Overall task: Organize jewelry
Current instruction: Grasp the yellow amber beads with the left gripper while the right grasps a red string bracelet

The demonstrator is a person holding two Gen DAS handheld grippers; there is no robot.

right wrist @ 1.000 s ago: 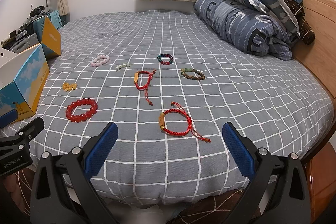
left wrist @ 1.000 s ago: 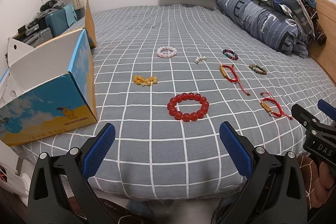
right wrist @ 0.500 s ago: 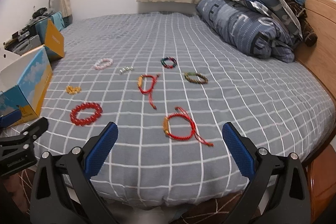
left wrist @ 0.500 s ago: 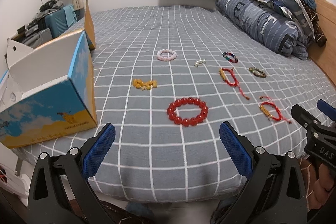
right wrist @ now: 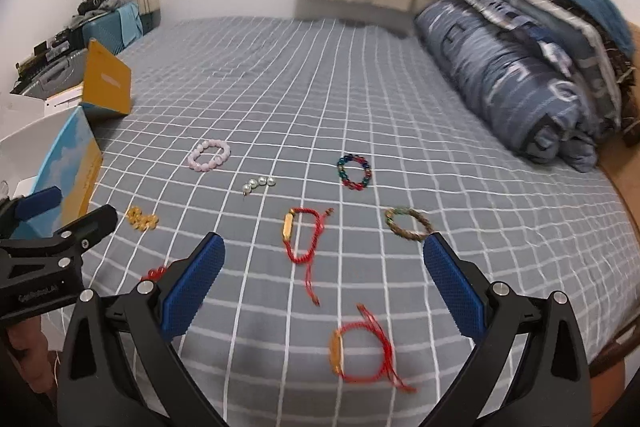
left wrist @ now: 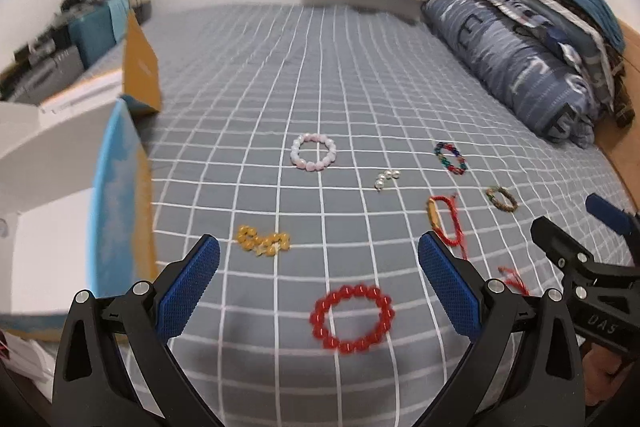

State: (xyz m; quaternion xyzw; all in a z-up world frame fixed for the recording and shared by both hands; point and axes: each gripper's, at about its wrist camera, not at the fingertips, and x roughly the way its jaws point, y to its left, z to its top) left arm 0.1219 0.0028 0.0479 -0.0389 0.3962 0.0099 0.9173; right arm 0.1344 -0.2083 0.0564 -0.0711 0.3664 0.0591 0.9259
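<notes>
Several bracelets lie on the grey checked bed cover (left wrist: 320, 87). My left gripper (left wrist: 320, 287) is open and empty, over a red bead bracelet (left wrist: 352, 318). Beyond it lie a yellow bead piece (left wrist: 262, 241), a pink bead bracelet (left wrist: 313, 151), a pearl piece (left wrist: 386, 179), a multicolour bracelet (left wrist: 451, 157), a brown bracelet (left wrist: 501, 199) and a red cord bracelet (left wrist: 444, 221). My right gripper (right wrist: 324, 287) is open and empty, above a second red cord bracelet (right wrist: 360, 351). The first red cord bracelet (right wrist: 302, 237) lies just beyond it.
An open blue and yellow cardboard box (left wrist: 80, 187) stands at the left edge of the bed, also in the right wrist view (right wrist: 68, 163). Folded blue bedding (left wrist: 520, 67) lies at the back right against a wooden headboard (right wrist: 624, 187). Cluttered cases (right wrist: 80, 35) stand far left.
Both grippers have moved forward and down over the bed, so the bracelets sit closer and lower in view. Both stay open. No bracelet has moved.
</notes>
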